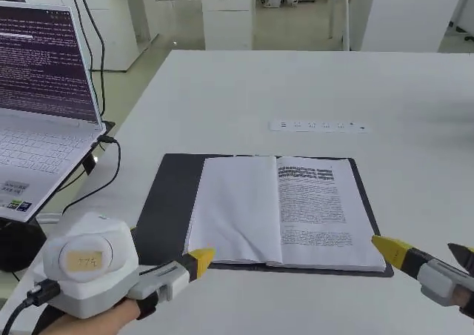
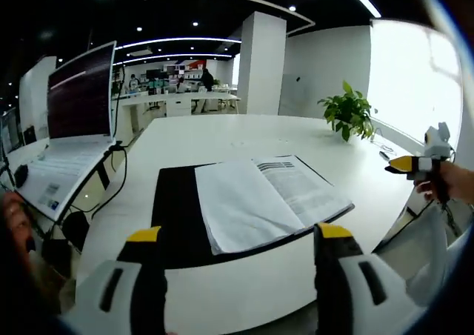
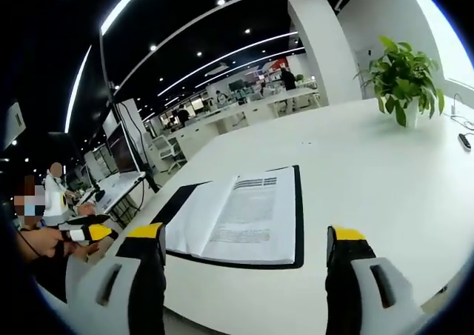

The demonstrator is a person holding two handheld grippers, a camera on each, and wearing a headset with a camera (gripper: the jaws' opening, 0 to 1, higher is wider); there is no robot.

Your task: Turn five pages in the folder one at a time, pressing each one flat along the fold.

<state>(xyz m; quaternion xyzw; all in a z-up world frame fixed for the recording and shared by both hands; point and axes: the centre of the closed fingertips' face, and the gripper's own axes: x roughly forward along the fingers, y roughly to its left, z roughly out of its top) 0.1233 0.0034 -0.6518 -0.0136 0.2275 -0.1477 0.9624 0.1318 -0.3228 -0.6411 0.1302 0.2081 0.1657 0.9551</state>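
One folder is lying open on the table, showing two pages, with one laptop to its left. One plant is standing well apart. Two grippers are hovering by its near edge: the left gripper and right gripper are both gaping wide, holding nothing.

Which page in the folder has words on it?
The right-hand page of the open folder. It is covered in lines of dark print, while the left-hand page beside it is plain white.
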